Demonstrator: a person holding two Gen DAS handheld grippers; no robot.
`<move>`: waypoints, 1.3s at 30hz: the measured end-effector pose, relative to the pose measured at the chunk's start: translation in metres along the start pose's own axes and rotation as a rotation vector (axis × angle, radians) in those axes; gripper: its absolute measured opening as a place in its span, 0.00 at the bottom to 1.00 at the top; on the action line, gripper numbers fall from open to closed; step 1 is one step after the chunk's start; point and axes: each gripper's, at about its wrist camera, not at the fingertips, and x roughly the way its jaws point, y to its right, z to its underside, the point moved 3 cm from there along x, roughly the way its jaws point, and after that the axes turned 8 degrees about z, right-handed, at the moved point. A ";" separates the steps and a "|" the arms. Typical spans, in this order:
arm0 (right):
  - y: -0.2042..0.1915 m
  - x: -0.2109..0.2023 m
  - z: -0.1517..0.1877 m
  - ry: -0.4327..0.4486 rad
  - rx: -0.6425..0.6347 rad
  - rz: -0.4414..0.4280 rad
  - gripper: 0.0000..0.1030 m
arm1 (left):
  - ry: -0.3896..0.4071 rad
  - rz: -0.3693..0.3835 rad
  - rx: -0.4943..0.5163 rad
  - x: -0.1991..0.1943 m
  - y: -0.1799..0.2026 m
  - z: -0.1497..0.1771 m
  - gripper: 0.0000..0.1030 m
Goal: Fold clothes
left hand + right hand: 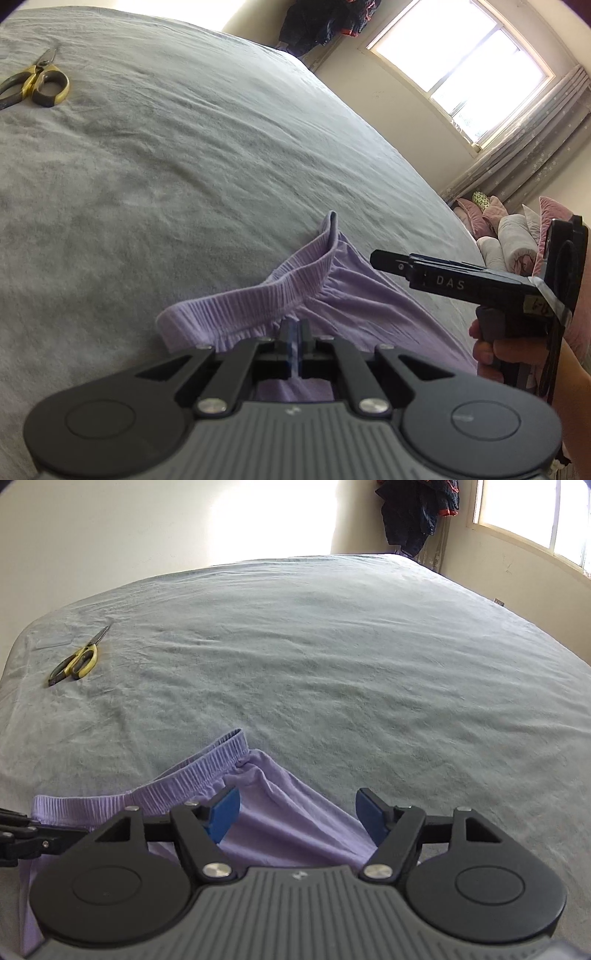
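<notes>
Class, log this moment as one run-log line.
left claw: shut on lilac elastic-waist shorts | right claw: open above shorts | yellow-handled scissors: untouched on grey bedsheet

Left gripper [293,341] jaws pressed together, blue pads meeting with purple cloth pinched between them, held low and level. Right gripper [297,814] jaws spread wide, blue pads well apart, hovering just above; in the left wrist view it reaches in sideways, person's hand [491,350] wrapped round its handle
</notes>
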 end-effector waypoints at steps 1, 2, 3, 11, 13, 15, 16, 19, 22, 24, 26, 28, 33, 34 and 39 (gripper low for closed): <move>0.000 0.007 -0.004 -0.006 -0.003 0.000 0.70 | -0.002 -0.005 -0.006 0.000 -0.001 0.000 0.02; -0.001 0.014 -0.006 -0.016 -0.008 -0.001 0.69 | -0.004 -0.011 -0.011 0.001 -0.003 -0.001 0.02; -0.002 0.021 -0.007 -0.027 -0.010 -0.001 0.68 | -0.005 -0.016 -0.015 0.001 -0.004 -0.001 0.02; -0.011 0.039 -0.003 -0.076 0.019 -0.038 0.09 | -0.008 -0.032 -0.042 0.002 -0.014 -0.004 0.02; -0.016 0.029 -0.005 -0.066 0.009 -0.040 0.06 | -0.009 -0.024 -0.056 0.002 -0.017 -0.003 0.02; -0.022 0.018 -0.007 -0.053 -0.012 -0.033 0.06 | -0.010 -0.015 -0.076 0.002 -0.020 -0.005 0.02; -0.025 0.011 -0.008 -0.045 -0.020 -0.030 0.06 | -0.009 -0.013 -0.082 0.002 -0.021 -0.005 0.02; -0.033 -0.017 -0.011 -0.012 -0.039 -0.024 0.06 | -0.007 -0.009 -0.097 0.002 -0.023 -0.005 0.02; -0.040 -0.044 -0.014 0.021 -0.058 -0.018 0.06 | -0.003 -0.010 -0.110 0.002 -0.023 -0.005 0.02; -0.046 -0.061 -0.015 0.042 -0.067 -0.013 0.06 | -0.003 -0.009 -0.121 0.002 -0.024 -0.005 0.02; -0.052 -0.079 -0.015 0.064 -0.072 -0.009 0.06 | -0.002 -0.008 -0.133 0.003 -0.023 -0.005 0.02; -0.059 -0.094 -0.014 0.077 -0.065 -0.012 0.06 | 0.000 -0.012 -0.135 0.003 -0.023 -0.005 0.02; -0.081 -0.123 -0.005 0.087 -0.086 -0.013 0.06 | 0.009 -0.029 -0.110 0.002 -0.017 -0.002 0.02; -0.086 -0.127 -0.001 0.086 -0.091 -0.017 0.06 | 0.011 -0.033 -0.101 0.002 -0.015 -0.001 0.02; -0.108 -0.142 0.021 0.071 -0.111 -0.037 0.06 | 0.013 -0.033 -0.103 0.001 -0.014 0.001 0.02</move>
